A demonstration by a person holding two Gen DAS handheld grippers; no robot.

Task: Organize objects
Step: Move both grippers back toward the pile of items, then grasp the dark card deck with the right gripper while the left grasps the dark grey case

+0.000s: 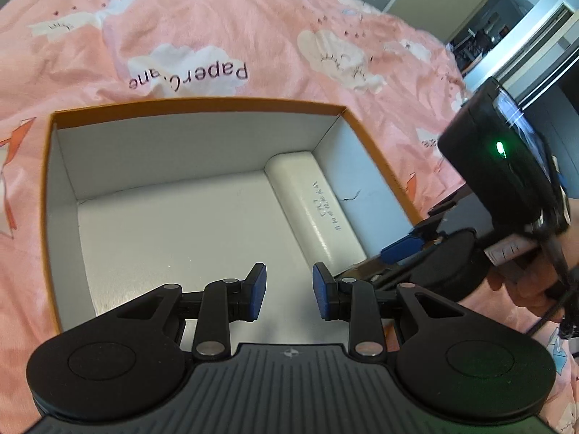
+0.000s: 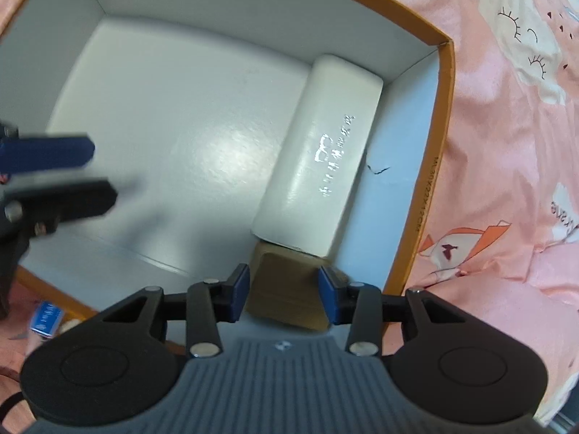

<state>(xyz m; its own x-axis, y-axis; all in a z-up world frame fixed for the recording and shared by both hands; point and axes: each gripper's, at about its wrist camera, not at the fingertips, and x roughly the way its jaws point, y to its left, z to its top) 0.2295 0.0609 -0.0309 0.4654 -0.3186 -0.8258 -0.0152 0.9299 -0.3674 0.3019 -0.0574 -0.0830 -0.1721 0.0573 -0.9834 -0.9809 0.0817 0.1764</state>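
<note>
- The orange-rimmed box sits open on the pink blanket; a white case already lies flat along one inner wall.
- The right gripper points straight down into the box with a brown block between its blue pads. The block looks clasped, just in front of the case's near end, but I cannot tell for sure whether the pads press it.
- The left gripper hovers over the bare box floor, jaws apart and empty.
- To do this well, I would lower the block until it rests flat on the floor, in line with the case, before letting go.
- Keep the left tongs clear of the right.
</note>
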